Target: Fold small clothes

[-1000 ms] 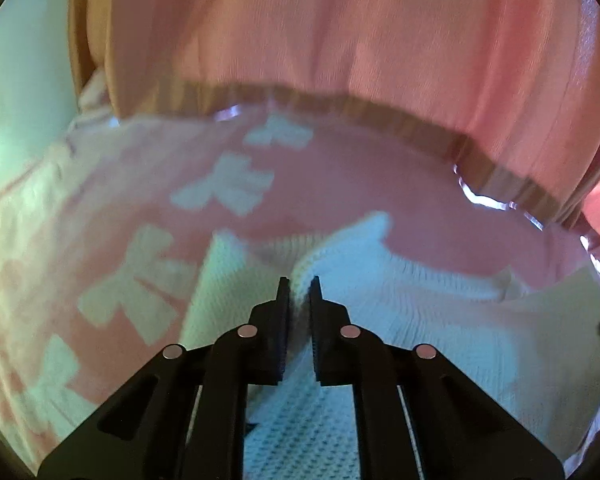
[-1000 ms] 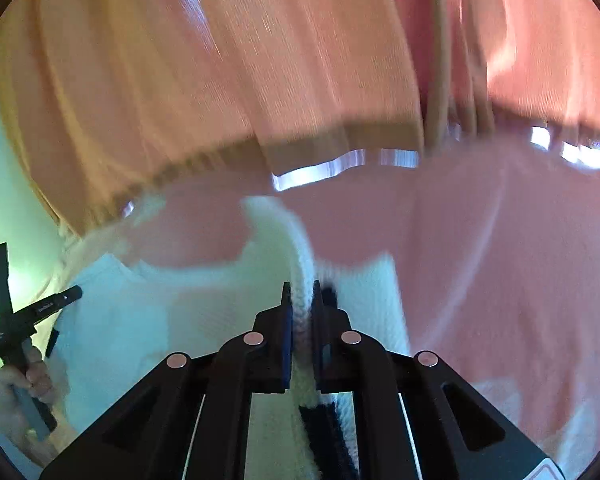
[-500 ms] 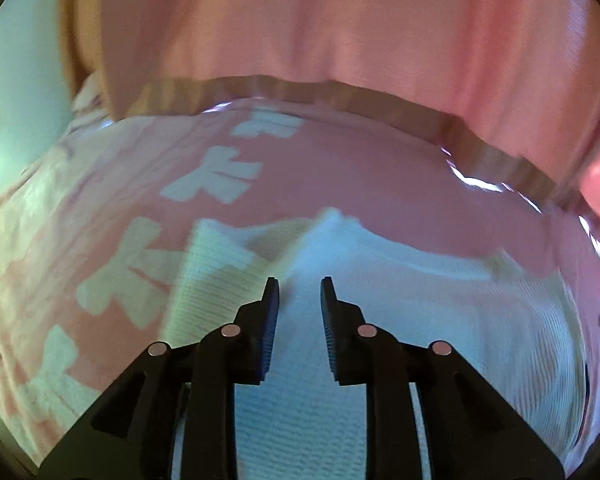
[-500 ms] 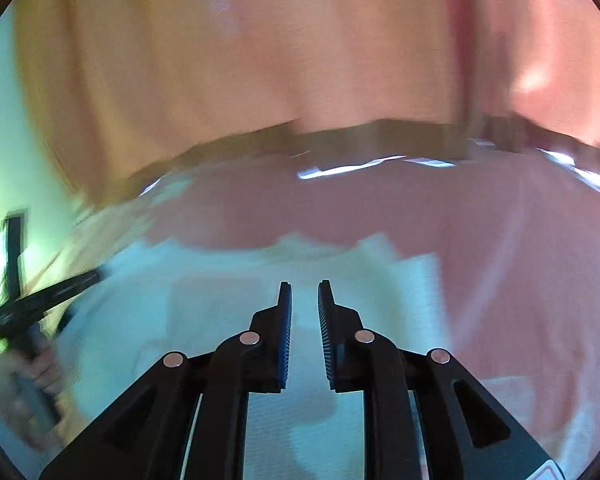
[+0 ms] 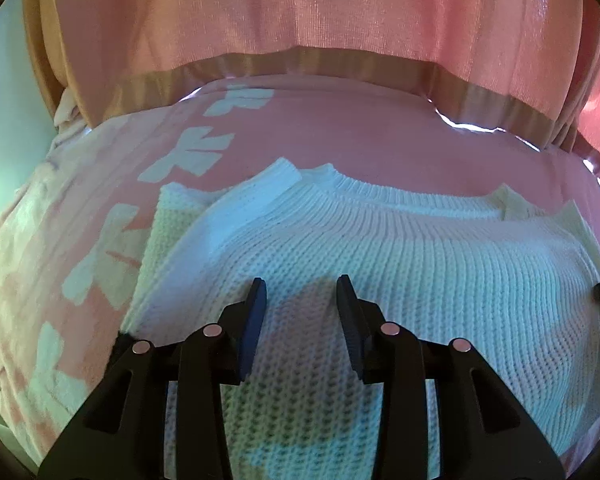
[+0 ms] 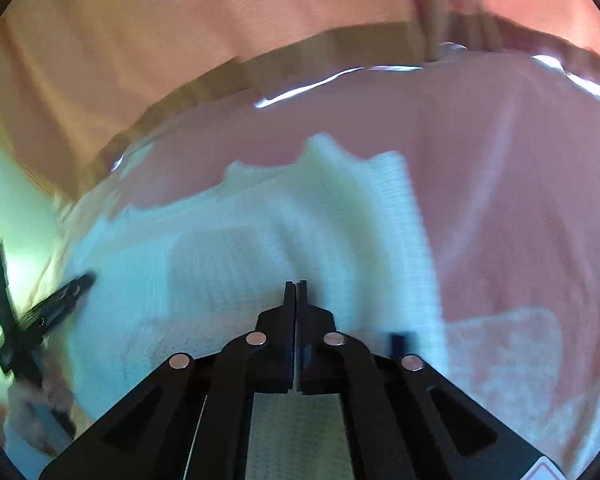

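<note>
Behind the white sweater (image 5: 380, 240) hangs a pink curtain (image 5: 300, 12); left jaws opening, right closing, both empty.

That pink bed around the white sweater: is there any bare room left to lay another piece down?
Yes. A plain pink strip of bedcover runs between the white sweater and the curtain behind it. In the right wrist view, more bare pink lies to the sweater's right. The near middle is crowded: the sweater fills it, with the left gripper and right gripper over it.
</note>
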### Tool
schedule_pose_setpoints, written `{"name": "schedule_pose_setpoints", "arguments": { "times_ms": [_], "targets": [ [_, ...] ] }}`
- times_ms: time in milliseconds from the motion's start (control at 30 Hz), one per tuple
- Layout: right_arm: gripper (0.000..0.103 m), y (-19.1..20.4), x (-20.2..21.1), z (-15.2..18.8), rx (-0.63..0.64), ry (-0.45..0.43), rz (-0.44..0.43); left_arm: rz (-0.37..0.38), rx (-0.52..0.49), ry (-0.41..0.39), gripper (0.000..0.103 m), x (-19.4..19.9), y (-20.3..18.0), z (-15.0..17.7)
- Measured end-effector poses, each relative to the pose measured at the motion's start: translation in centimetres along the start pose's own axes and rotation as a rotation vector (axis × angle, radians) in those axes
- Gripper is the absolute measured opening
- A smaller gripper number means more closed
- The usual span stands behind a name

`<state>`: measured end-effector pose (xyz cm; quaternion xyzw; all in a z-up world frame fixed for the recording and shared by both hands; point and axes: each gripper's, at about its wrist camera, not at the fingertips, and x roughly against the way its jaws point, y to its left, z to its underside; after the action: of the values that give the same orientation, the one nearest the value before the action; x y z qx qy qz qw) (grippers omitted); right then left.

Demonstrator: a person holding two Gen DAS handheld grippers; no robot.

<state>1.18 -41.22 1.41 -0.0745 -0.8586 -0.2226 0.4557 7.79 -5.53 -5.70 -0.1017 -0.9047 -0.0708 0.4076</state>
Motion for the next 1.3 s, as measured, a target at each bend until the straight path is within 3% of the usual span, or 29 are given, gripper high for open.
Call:
{"name": "schedule_pose_setpoints", "arguments": {
  "times_ms": [33,133,200,267,333,400,433,467,533,600,667,733,833,900,1033,1200,1300],
  "targets": [
    [0.014,0.0,0.4,-0.1,0.012,-0.021,0.037,-0.006,-0.007,-0.001,0.036,0.1,-0.1,0.2],
    [0.013,-0.1,2.2,0.2,-0.007,-0.063,-0.011,-0.009,-0.004,0.000,0.037,0.5,-0.1,0.5],
    [0.013,-0.3,3.1,1.1,-0.002,-0.080,0.045,-0.013,-0.003,-0.001,0.038,0.9,-0.2,0.7],
    [0.020,-0.6,3.0,1.9,0.005,-0.059,0.113,-0.015,0.001,0.000,0.038,1.0,-0.1,0.9],
    [0.038,-0.5,2.7,2.5,-0.003,-0.049,0.126,-0.019,0.003,-0.005,0.040,1.3,-0.1,1.1],
    [0.040,-0.6,3.0,3.7,-0.007,-0.049,0.140,-0.024,0.001,-0.009,0.046,1.6,-0.1,1.4],
    [0.040,-0.4,2.8,4.1,0.001,-0.047,0.141,-0.024,-0.001,-0.011,0.048,1.7,-0.1,1.5],
    [0.033,0.0,2.6,4.4,0.027,-0.045,0.159,-0.022,-0.003,-0.013,0.051,1.8,-0.1,1.8],
    [0.007,0.2,2.4,4.4,0.054,-0.052,0.199,-0.027,-0.016,-0.017,0.051,1.9,-0.2,2.1],
    [0.007,-0.4,3.5,4.2,0.014,-0.075,0.170,-0.039,-0.035,-0.021,0.051,2.0,-0.3,2.3],
    [0.007,-1.0,3.8,4.1,0.007,-0.085,0.199,-0.051,-0.037,-0.021,0.052,2.0,-0.2,2.5],
    [0.007,-1.8,2.6,4.2,-0.008,-0.026,0.201,-0.050,-0.032,-0.017,0.053,1.8,0.1,2.5],
    [0.009,-1.5,2.9,3.9,0.005,-0.035,0.206,-0.036,-0.017,-0.028,0.054,2.5,0.5,2.4],
    [0.011,-1.0,4.6,3.9,-0.003,-0.076,0.187,-0.007,0.028,-0.053,0.053,4.0,1.5,2.0],
    [0.015,2.1,7.5,4.9,0.056,-0.143,0.125,0.015,0.172,-0.102,0.071,6.9,6.0,1.4],
    [0.015,10.0,7.3,6.7,0.233,-0.129,-0.031,0.012,0.339,0.035,0.072,4.6,10.8,2.4],
    [0.013,14.0,5.5,7.8,0.293,-0.102,-0.098,0.068,0.392,0.129,0.072,2.6,11.6,3.6]
  ]
}}
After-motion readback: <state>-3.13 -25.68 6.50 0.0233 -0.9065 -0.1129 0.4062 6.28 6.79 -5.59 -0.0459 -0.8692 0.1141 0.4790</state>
